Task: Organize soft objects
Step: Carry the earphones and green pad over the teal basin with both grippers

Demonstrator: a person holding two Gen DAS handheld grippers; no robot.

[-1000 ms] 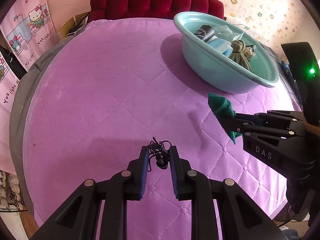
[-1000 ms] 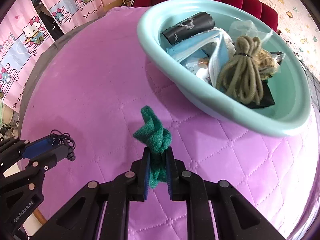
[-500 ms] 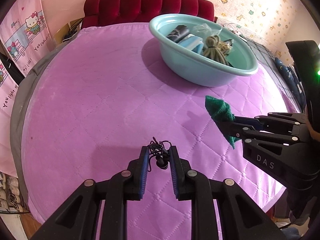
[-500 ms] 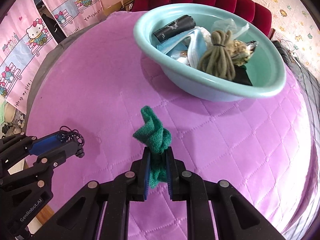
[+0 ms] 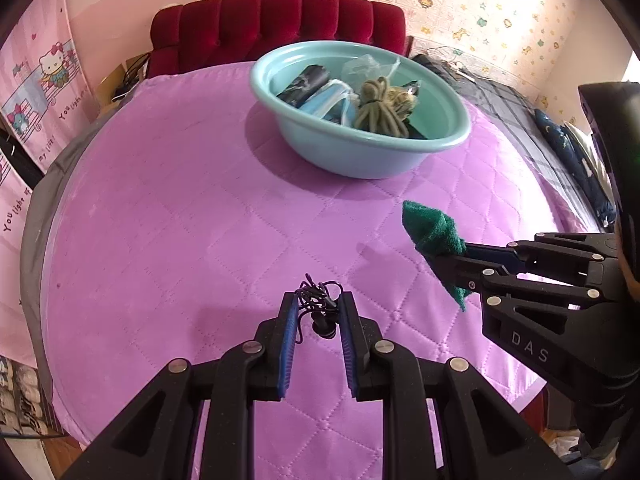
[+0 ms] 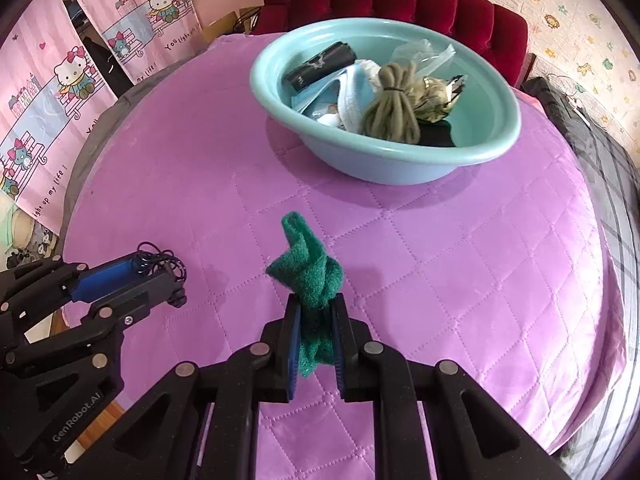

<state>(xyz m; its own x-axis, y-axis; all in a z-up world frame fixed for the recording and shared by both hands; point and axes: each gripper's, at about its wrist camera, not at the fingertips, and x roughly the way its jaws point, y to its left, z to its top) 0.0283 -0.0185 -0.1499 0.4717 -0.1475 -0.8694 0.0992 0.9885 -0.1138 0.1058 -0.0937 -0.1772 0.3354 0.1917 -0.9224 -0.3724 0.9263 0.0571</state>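
Left to right. The left claw [image 5: 318, 312] is pinched on a tangle of thin black cord [image 5: 316, 300], apparently earphones, with a small dark bud hanging between the blue pads [image 5: 289, 332]. The tangle is bunched at the fingertips, with loops projecting forward past them; it has no clear long axis. In the right wrist view this claw [image 6: 160, 276] enters from the left edge, its fingers pointing right and the cord [image 6: 160, 258] at their tips, held above the purple quilted bed cover [image 6: 440, 280].

The right claw [image 6: 316, 320] is pressed together on a green fuzzy cloth [image 6: 308, 272]. The cloth's long axis runs along the fingers: its folded upper part points forward, toward the basin, and a shorter tail hangs back between the pads. In the left wrist view the same cloth [image 5: 430, 232] is seen from the side, its pointed end directed up and to the left, with the right claw [image 5: 444, 264] entering from the right edge.

Beyond both claws, well apart from them, a light teal basin [image 6: 400, 168] rests on the cover. It holds a bundle of olive rope [image 6: 394, 112], a black roll [image 6: 320, 68], pale blue and white fabric [image 6: 348, 92] and a clear plastic bag [image 6: 424, 54]. A red tufted headboard [image 5: 280, 24] stands behind.
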